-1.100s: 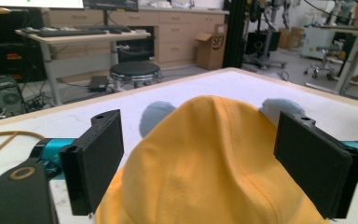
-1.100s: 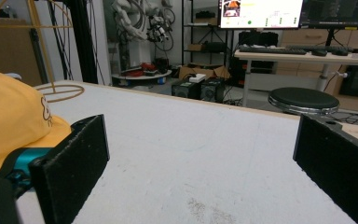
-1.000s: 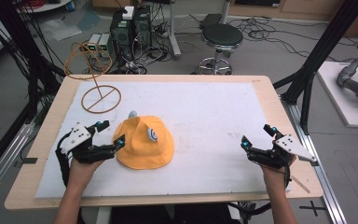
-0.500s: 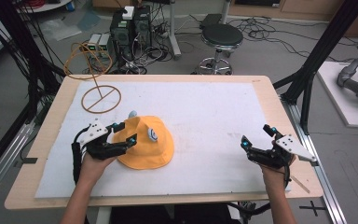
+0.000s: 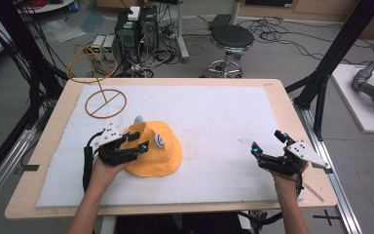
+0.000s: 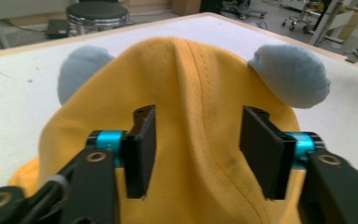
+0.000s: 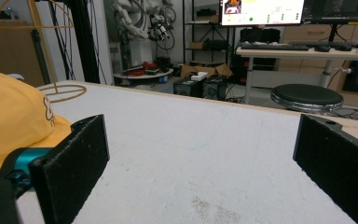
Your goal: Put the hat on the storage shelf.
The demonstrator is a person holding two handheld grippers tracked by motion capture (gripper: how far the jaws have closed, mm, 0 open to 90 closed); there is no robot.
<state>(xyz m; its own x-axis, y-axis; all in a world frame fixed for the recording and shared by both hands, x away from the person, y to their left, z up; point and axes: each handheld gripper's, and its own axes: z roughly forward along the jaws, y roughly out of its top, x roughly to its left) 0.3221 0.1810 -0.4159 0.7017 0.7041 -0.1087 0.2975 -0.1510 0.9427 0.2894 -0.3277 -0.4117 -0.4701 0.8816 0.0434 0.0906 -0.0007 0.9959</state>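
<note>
A yellow cap (image 5: 157,146) with two grey-blue plush ears (image 6: 289,74) lies crown-up on the white mat (image 5: 214,122), left of centre. My left gripper (image 5: 137,143) is over the cap's left side, its jaws open and straddling the crown's ridge (image 6: 200,121) without closing on it. My right gripper (image 5: 269,143) hovers open over bare mat near the right front edge, far from the cap, which appears at the left of the right gripper view (image 7: 14,116).
A thin wooden hat stand (image 5: 105,101) with a ring base and a hoop on top stands at the mat's back left corner. Black frame posts (image 5: 331,53) flank the table. A stool (image 5: 231,39) and cabling lie beyond the far edge.
My left gripper has moved right and forward, from beside the cap's brim onto its crown. The right gripper has stayed in place.
</note>
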